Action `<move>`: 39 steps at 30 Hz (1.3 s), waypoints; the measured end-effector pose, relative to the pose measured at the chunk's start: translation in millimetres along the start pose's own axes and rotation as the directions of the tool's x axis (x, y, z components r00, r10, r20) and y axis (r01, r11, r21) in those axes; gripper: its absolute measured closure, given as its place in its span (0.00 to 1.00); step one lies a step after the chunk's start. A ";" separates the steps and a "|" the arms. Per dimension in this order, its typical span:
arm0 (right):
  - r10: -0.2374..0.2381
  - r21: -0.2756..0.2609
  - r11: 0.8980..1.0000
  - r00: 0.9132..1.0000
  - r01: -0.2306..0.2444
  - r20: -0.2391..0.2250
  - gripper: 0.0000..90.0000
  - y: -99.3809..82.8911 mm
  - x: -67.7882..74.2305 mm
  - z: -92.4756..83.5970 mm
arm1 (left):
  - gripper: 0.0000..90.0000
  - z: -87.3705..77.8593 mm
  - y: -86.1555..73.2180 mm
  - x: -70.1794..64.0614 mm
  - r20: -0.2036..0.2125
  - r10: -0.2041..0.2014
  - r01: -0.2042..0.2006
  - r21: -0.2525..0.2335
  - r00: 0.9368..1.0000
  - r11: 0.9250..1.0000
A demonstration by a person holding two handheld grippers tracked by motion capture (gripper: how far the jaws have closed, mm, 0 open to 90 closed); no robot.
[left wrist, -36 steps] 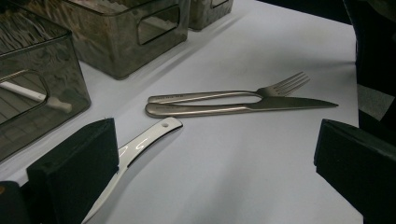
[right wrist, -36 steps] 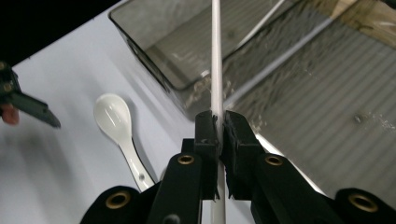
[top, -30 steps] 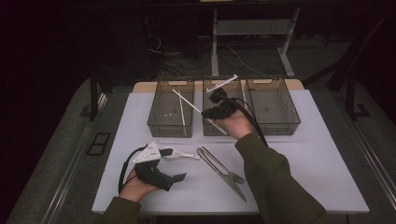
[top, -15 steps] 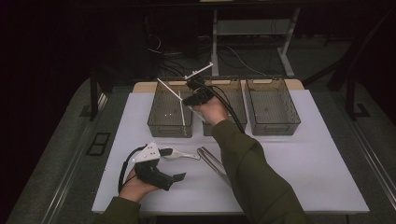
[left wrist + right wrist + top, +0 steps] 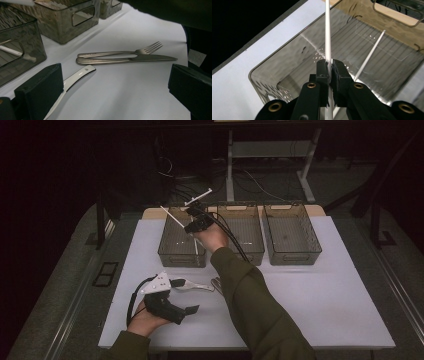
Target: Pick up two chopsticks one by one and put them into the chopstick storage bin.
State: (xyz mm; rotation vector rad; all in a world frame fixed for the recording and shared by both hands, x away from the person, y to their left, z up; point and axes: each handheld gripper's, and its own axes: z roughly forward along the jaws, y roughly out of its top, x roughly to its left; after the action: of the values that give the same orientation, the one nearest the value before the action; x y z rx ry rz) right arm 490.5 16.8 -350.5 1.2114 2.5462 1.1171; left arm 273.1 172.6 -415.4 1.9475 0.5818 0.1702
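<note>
The left gripper (image 5: 192, 309) rests on the desk (image 5: 325, 310) with its jaws spread and nothing between them; a white spoon (image 5: 75, 80) lies beside its left jaw. Farther right, a fork (image 5: 120, 53) and knife (image 5: 130, 59) lie parallel and touching. The right gripper (image 5: 192, 222) pinches a white chopstick (image 5: 327, 32) above the leftmost bin (image 5: 177, 254). The chopstick's long axis runs outward past the jaws, tilted over the bin's opening, so the bin lies directly below the grip. The right gripper view shows a second chopstick (image 5: 369, 56) already in that bin. The high view shows two more bins (image 5: 292, 232) to the right.
</note>
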 end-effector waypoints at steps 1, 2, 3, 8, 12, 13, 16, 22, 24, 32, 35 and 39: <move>0.002 0.001 1.000 1.000 -0.002 0.000 0.94 -0.4 0.2 2.0 | 0.00 0.0 0.0 -0.1 0.000 0.000 0.000 0.000 1.000 1.000; 0.001 0.000 1.000 1.000 -0.001 -0.002 0.94 -0.9 0.5 3.9 | 0.00 0.0 0.0 -0.1 0.001 0.002 -0.002 0.002 1.000 1.000; 0.002 0.001 1.000 1.000 -0.002 0.000 0.94 -1.3 1.2 5.1 | 0.00 0.1 0.0 -0.1 0.002 0.002 -0.002 0.002 1.000 1.000; -0.005 -0.005 1.000 1.000 0.005 -0.001 0.93 -3.4 3.4 11.6 | 0.00 0.6 0.1 -0.1 0.002 0.001 -0.001 0.002 1.000 1.000; -0.008 -0.001 1.000 1.000 0.008 -0.005 0.93 -5.8 6.3 17.5 | 0.00 0.9 0.0 -0.2 0.004 0.002 -0.002 0.002 1.000 1.000; -0.010 0.003 1.000 1.000 0.010 0.000 0.93 -6.6 7.3 19.3 | 0.00 0.9 0.0 -0.3 0.004 0.002 -0.002 0.001 1.000 1.000; -0.018 0.021 1.000 1.000 0.018 0.004 0.93 -9.2 9.0 24.5 | 0.00 0.5 0.0 -0.3 0.005 0.003 -0.003 0.002 1.000 1.000; -0.017 0.057 0.998 1.000 0.016 0.011 0.93 -14.9 7.2 33.3 | 0.00 0.7 0.1 -0.3 0.005 0.003 -0.003 0.003 1.000 1.000; -0.018 0.078 0.997 1.000 0.017 0.015 0.93 -17.1 6.2 36.5 | 0.00 1.0 0.1 -0.4 0.004 0.004 -0.004 0.003 1.000 1.000; -0.031 0.095 0.995 0.999 0.029 0.017 0.92 -18.0 7.0 38.6 | 0.00 0.7 0.1 -0.3 0.006 0.005 -0.005 0.003 1.000 1.000; -0.030 0.092 0.995 0.999 0.029 0.010 0.86 -17.3 7.1 37.8 | 0.00 0.8 0.1 -0.3 0.005 0.005 -0.005 0.003 1.000 1.000; -0.034 0.087 0.996 0.999 0.033 0.014 0.82 -16.5 6.8 34.2 | 0.00 0.6 0.0 -0.1 0.006 0.005 -0.005 0.002 1.000 1.000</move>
State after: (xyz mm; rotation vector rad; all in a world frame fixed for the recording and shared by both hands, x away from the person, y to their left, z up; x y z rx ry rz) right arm 488.7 34.4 -384.8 1.1867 2.6182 0.9961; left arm 273.2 172.0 -415.6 1.9508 0.5738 0.1667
